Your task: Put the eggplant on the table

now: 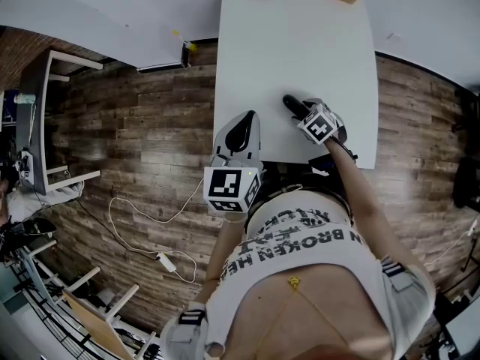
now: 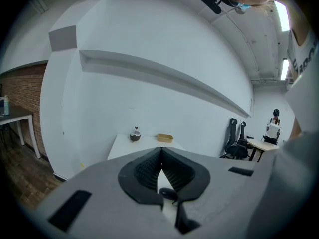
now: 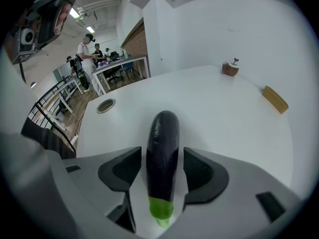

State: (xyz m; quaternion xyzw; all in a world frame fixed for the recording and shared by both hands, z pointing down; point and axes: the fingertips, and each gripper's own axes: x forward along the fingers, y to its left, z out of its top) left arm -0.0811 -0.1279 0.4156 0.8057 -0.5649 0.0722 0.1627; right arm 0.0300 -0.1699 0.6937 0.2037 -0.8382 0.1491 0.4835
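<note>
On the white table point(image 1: 300, 43), near its front edge, your eggplant point(image 3: 162, 153) lies flat between the pads of your right gripper point(image 3: 162, 169). Its jaws stand wide apart with a gap on either side, so nothing is gripped. The eggplant's long axis runs straight along the jaws, green stem end toward you and dark rounded tip pointing away across the tabletop. Your left gripper point(image 2: 160, 158) hovers by the table's near left corner, jaws closed tip to tip and empty.
</note>
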